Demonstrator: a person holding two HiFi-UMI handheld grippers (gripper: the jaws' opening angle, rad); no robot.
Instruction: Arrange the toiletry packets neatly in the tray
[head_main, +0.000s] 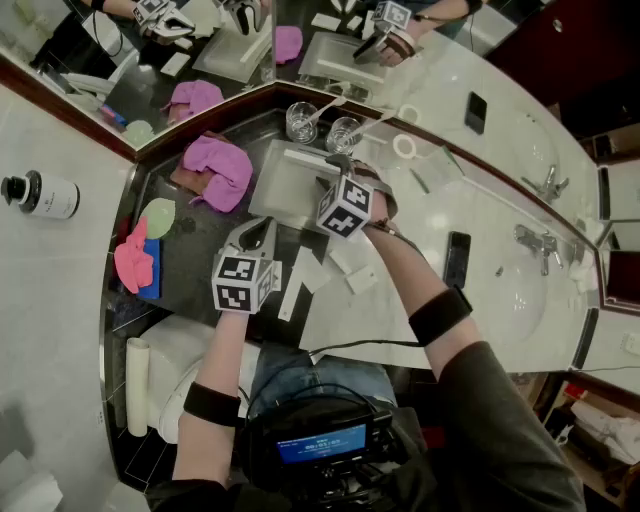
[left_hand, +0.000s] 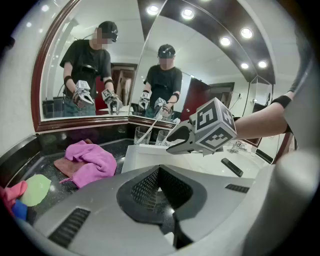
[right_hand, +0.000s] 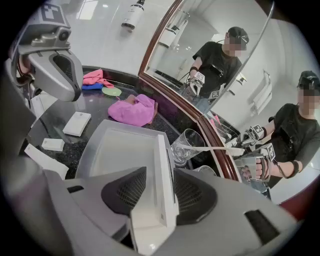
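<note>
Over the tray (right_hand: 117, 150), the right tool (right_hand: 161, 186) stands half open around a long white packet (right_hand: 165, 160) laid along the wall beside the glasses (right_hand: 187, 145) (pads seemingly off it). The left tool (left_hand: 159, 172) is shut and empty. Several loose packets (right_hand: 77, 123) wait on the bench (right_hand: 55, 115), so most of the task is undone.

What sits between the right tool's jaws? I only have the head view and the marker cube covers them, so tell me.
Observer: A long white packet, lying along the tray wall beside the glass.
Operator: Report the grip.
Observer: The right tool looks open; its jaws stand apart and are not clamping the packet.
Operator: Now check the left tool.
Observer: The left tool is shut, with nothing between its jaws.
</note>
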